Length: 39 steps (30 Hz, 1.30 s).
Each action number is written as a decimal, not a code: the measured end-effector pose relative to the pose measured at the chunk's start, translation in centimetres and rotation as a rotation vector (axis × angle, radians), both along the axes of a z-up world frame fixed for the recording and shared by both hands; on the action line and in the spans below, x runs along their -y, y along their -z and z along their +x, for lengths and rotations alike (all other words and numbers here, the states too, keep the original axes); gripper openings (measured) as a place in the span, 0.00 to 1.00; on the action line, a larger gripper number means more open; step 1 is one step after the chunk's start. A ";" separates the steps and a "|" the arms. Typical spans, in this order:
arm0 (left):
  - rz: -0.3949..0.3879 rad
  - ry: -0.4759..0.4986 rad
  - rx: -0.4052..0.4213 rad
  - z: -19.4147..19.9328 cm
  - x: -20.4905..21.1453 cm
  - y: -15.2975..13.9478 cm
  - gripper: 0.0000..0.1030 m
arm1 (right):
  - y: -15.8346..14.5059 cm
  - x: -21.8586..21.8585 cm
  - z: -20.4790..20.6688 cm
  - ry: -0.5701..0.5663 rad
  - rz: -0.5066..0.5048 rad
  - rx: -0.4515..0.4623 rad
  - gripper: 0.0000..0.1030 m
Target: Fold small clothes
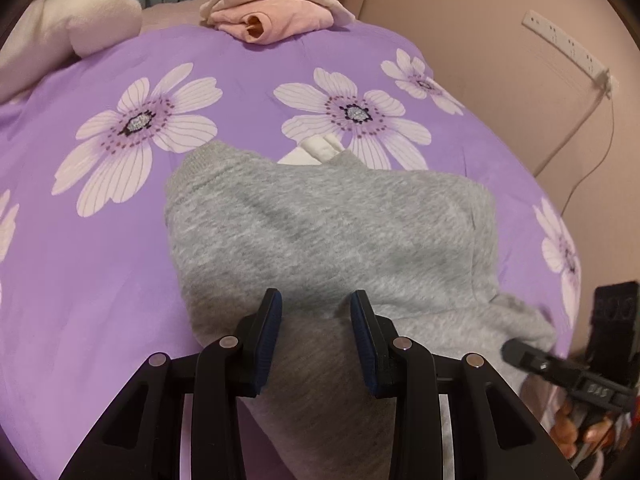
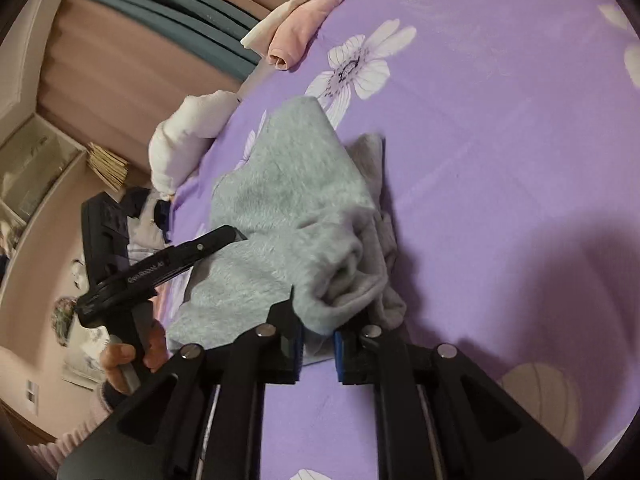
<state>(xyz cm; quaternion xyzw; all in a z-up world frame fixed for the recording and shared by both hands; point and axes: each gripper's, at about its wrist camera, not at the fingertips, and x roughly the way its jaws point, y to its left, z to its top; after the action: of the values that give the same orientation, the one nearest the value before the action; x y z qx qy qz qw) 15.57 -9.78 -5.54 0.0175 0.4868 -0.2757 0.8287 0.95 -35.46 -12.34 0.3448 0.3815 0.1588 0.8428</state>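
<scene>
Left hand-held gripper (image 1: 316,312) has its jaws narrowly set, gripping a raised fold of the grey garment (image 1: 320,232), cloth bunched between the blue pads (image 1: 362,332). Right hand-held gripper (image 2: 318,334) is pinched nearly closed on a thin hem of the same grey garment, fabric caught between its pads (image 2: 296,344); in the left wrist view it shows only as a blurred black finger at the garment's lower right edge. A person's hand (image 2: 128,360) wraps the left gripper's handle, left of the garment in the right wrist view. Grey garment lies crumpled on the bed (image 1: 100,260), which has a purple cover with large white flowers, one flower (image 1: 140,128) just beyond the garment's far left corner. A bit of white cloth (image 1: 316,150) pokes out at the garment's far edge. Well beyond the garment, at the far bed edge, a folded pink garment (image 1: 276,20) sits on cream cloth. A white plush item (image 1: 72,28) lies far left of the garment. A white power strip (image 1: 568,44) hangs on the wall to the right of the garment.
</scene>
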 end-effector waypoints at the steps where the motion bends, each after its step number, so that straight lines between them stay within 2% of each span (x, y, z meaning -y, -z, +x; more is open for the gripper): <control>1: 0.010 0.002 0.002 0.0 0.1 0.0 0.33 | -0.4 0.0 0.1 -0.005 -0.009 -0.008 0.18; 3: 0.018 0.005 0.007 -0.1 0.1 0.0 0.33 | -1.6 0.1 0.0 0.000 -0.038 -0.011 0.23; 4: 0.014 0.002 0.004 -0.1 0.1 0.0 0.33 | -2.4 0.2 -0.3 0.020 -0.082 -0.001 0.28; 6: 0.008 -0.002 -0.001 -0.1 0.1 0.0 0.33 | -4.7 0.2 -0.7 0.085 -0.229 0.044 0.38; 8: 0.005 -0.005 -0.006 -0.1 0.1 0.1 0.33 | -6.2 0.4 -0.5 0.116 -0.327 0.094 0.38; 11: 0.011 -0.003 -0.004 -0.1 0.1 0.1 0.33 | -7.4 0.0 1.8 0.033 -0.304 0.142 0.35; 13: 0.020 0.000 0.001 -0.1 0.1 0.0 0.33 | -7.5 -0.9 4.5 -0.024 -0.297 0.146 0.27; 18: 0.060 0.018 0.030 -0.5 0.6 0.1 0.33 | -5.9 -2.9 10.1 -0.080 -0.357 0.029 0.23; 21: 0.089 0.043 0.063 -0.9 1.3 0.1 0.33 | -3.5 -3.1 12.7 -0.029 -0.473 -0.096 0.20; 23: 0.110 0.059 0.085 -1.3 1.7 0.1 0.33 | -2.0 -2.0 13.6 -0.019 -0.413 -0.141 0.21; 25: 0.126 0.064 0.102 -1.5 1.9 0.1 0.34 | -1.9 -1.4 13.3 -0.014 -0.372 -0.135 0.22; 29: 0.075 0.047 0.100 -2.4 0.8 -1.2 0.34 | -2.3 -0.2 12.4 0.003 -0.305 -0.108 0.25; 31: 0.046 0.054 0.117 -3.4 0.2 -2.1 0.34 | -3.2 0.0 10.8 0.017 -0.299 -0.069 0.28; 34: -0.010 0.089 0.143 -5.3 -1.0 -3.4 0.34 | -5.5 -0.6 8.0 0.009 -0.308 0.024 0.28; 39: -0.051 0.173 0.180 -7.5 -0.9 -4.1 0.34 | -7.6 -2.8 4.3 -0.074 -0.362 0.115 0.28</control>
<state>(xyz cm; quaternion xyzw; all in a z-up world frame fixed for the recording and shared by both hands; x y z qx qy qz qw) 8.09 -8.92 -1.45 0.0629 0.4001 -0.3557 0.8423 5.23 -32.62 -4.76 0.1635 0.3674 0.1378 0.9052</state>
